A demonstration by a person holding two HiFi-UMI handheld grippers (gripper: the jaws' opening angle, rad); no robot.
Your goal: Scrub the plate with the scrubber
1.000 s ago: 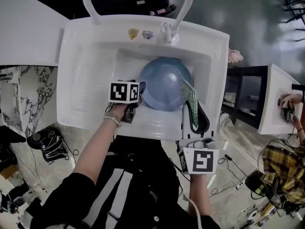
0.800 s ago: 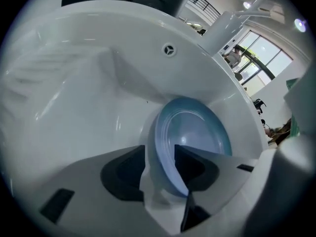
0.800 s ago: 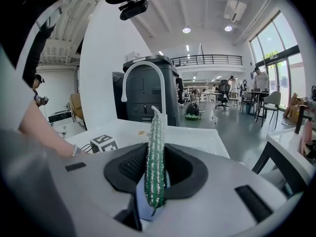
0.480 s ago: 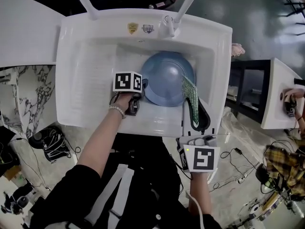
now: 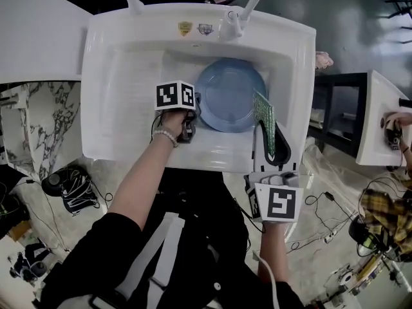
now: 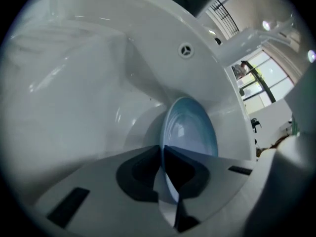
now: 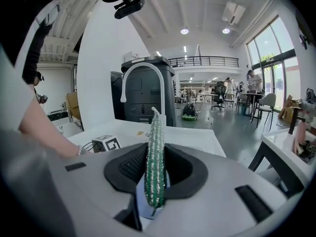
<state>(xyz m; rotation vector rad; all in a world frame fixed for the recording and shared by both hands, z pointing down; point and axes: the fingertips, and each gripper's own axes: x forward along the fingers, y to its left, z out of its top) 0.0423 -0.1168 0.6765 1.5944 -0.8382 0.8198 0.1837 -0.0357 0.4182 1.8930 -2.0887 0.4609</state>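
Note:
A pale blue plate (image 5: 232, 95) lies in the white sink (image 5: 129, 37). My left gripper (image 5: 193, 113) is at the plate's left rim. Its jaws have just been closing, and in the left gripper view the plate (image 6: 190, 130) has its rim pinched between the jaws of the left gripper (image 6: 162, 169). My right gripper (image 5: 270, 145) hovers over the sink's front right corner, shut on a green sparkly scrubber (image 5: 264, 124). In the right gripper view the scrubber (image 7: 155, 157) stands upright in the right gripper (image 7: 155, 177), apart from the plate.
A white arched faucet (image 5: 235, 21) stands at the sink's back edge. An overflow hole (image 6: 185, 49) sits in the far wall. A black-and-white stand (image 5: 360, 121) is to the right and a marble counter (image 5: 38, 121) to the left. Cables lie on the floor.
My left gripper has edged a little along the plate's left rim and rolled slightly. The right gripper still holds the scrubber in the same place.

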